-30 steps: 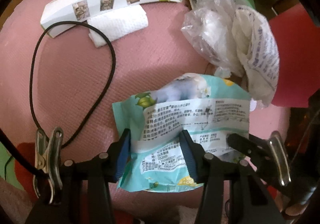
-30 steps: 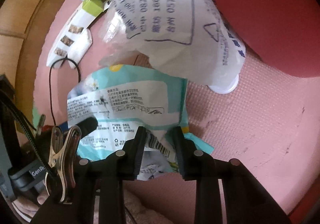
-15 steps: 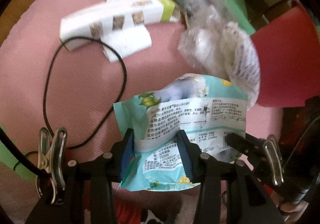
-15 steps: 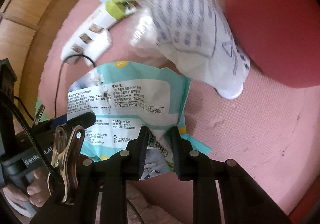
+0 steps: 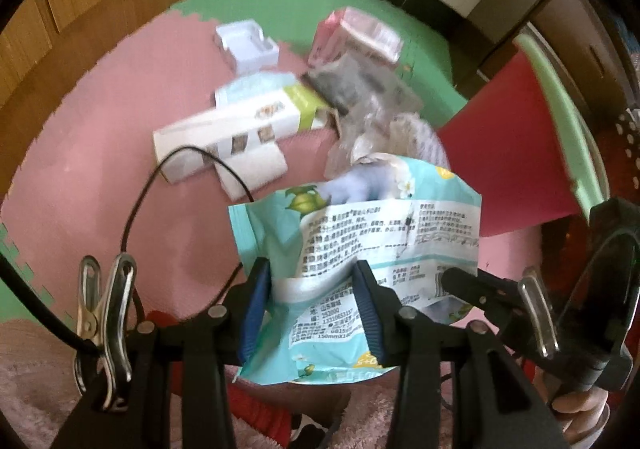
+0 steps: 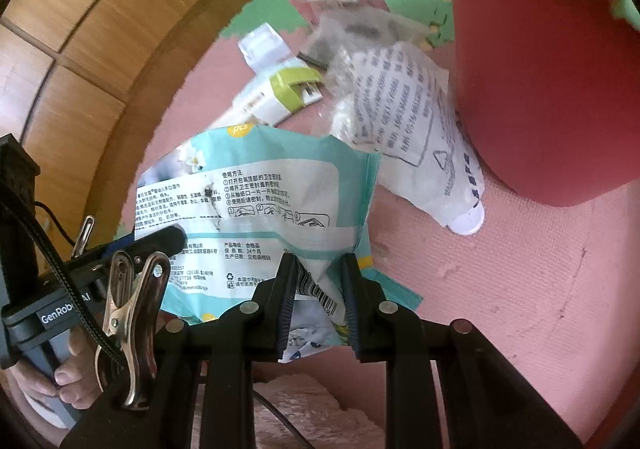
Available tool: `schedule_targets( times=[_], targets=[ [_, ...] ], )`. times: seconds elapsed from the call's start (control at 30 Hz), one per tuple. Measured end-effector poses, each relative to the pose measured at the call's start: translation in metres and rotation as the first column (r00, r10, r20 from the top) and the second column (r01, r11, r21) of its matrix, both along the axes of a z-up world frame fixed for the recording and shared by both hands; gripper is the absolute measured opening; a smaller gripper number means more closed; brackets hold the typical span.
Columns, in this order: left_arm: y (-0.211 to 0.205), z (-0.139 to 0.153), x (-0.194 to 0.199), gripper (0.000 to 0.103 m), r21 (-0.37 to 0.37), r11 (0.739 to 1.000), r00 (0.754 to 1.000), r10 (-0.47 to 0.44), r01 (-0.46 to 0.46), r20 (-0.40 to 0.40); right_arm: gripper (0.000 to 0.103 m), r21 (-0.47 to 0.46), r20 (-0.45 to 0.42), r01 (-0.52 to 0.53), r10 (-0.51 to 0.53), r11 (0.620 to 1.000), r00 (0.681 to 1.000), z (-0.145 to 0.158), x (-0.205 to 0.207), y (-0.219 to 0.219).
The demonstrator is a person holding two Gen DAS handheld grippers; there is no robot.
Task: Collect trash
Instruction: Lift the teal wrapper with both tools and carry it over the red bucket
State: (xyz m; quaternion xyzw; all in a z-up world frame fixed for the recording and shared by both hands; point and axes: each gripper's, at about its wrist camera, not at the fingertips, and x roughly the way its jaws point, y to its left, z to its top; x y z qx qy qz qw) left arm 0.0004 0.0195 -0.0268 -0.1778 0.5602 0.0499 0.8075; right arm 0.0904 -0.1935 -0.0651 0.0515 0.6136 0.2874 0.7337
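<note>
A teal and white wet-wipe packet (image 5: 380, 217) (image 6: 256, 185) hangs crumpled above the pink floor mat (image 5: 100, 153), held from both ends. My left gripper (image 5: 310, 269) is shut on its lower left part, blue pads pressing the film. My right gripper (image 6: 318, 263) is shut on the barcode corner. Each gripper shows in the other's view: the right one's finger (image 5: 460, 277) at the packet's right edge, the left one's finger (image 6: 172, 237) at its left. Other trash lies beyond: a long white carton (image 5: 240, 129) (image 6: 280, 93), a tissue (image 5: 256, 169), and crumpled printed plastic bags (image 5: 372, 121) (image 6: 404, 121).
A red container (image 5: 508, 153) (image 6: 540, 69) stands at the right, close to the bags. A pink box (image 5: 352, 37) and a small white box (image 5: 246, 45) sit farther back on the green mat. A black cable (image 5: 148, 189) loops over the pink mat. Wooden panelling (image 6: 80, 49) borders the left.
Both grippers have risen with the packet, lifting it off the mat; the trash on the floor looks smaller and farther. Both pairs of jaws narrowed on the packet.
</note>
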Motion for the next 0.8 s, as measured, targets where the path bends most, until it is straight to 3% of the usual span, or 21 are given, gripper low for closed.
schedule_targets(
  times=[0.23,0.5,0.8],
  targets=[
    [-0.002,0.034,-0.005,0.043,0.024,1.000,0.995,-0.018,0.016,0.096,0.024,0.031,0.122,0.026,-0.029,0.999,0.992,0.035,-0.010,-0.001],
    [-0.009,0.071,-0.013,0.043,0.035,0.998,0.975,-0.050,0.044,0.216,0.024,0.063,0.271,0.068,-0.082,0.996,0.959,0.076,-0.025,-0.010],
    [-0.034,0.124,-0.004,0.043,0.075,0.992,0.924,-0.124,0.104,0.363,0.024,0.098,0.443,0.143,-0.172,0.985,0.880,0.135,-0.035,-0.035]
  ],
)
